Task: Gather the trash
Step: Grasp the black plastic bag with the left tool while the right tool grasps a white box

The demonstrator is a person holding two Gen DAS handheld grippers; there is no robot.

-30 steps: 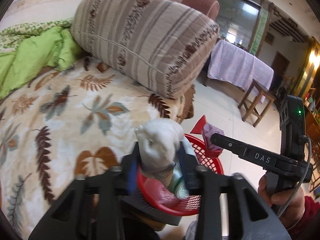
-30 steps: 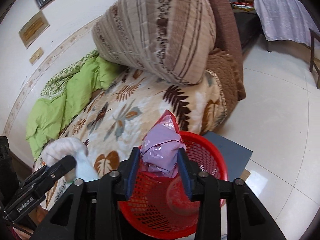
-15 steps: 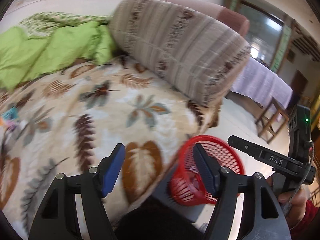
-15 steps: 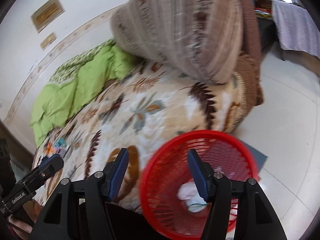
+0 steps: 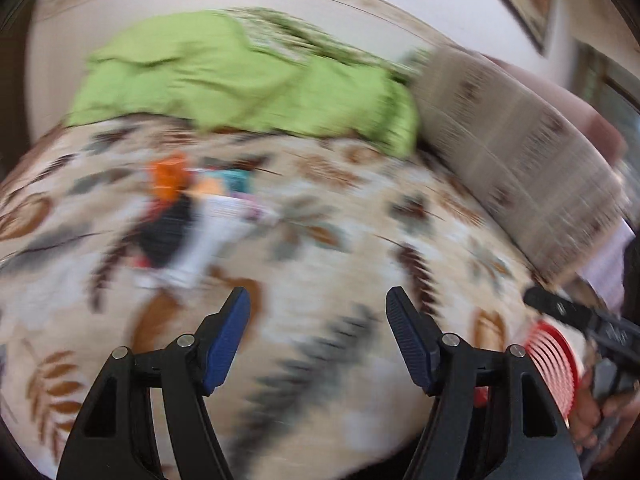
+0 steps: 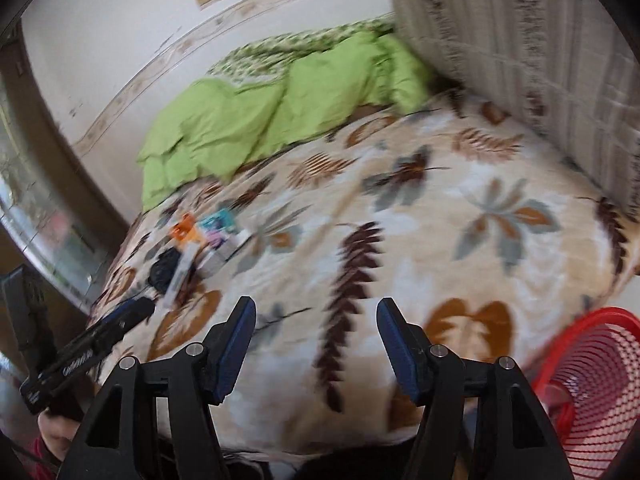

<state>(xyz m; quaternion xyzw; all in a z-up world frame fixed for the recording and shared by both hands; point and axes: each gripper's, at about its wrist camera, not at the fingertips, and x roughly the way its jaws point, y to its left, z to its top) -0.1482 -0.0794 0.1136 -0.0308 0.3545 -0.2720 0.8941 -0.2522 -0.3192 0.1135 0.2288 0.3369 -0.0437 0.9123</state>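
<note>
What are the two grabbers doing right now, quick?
Left gripper: open, nothing between its jaws.
Right gripper: open, holding nothing.

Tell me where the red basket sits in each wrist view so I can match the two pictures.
Left wrist: the red basket is at the lower right edge, blurred, behind the left gripper's right finger and under the other gripper.
Right wrist: it sits in the bottom right corner, off the bed's edge, mesh wall clear.
Shared landmark: the green quilt at the far side of the bed, upper middle in both views.
</note>
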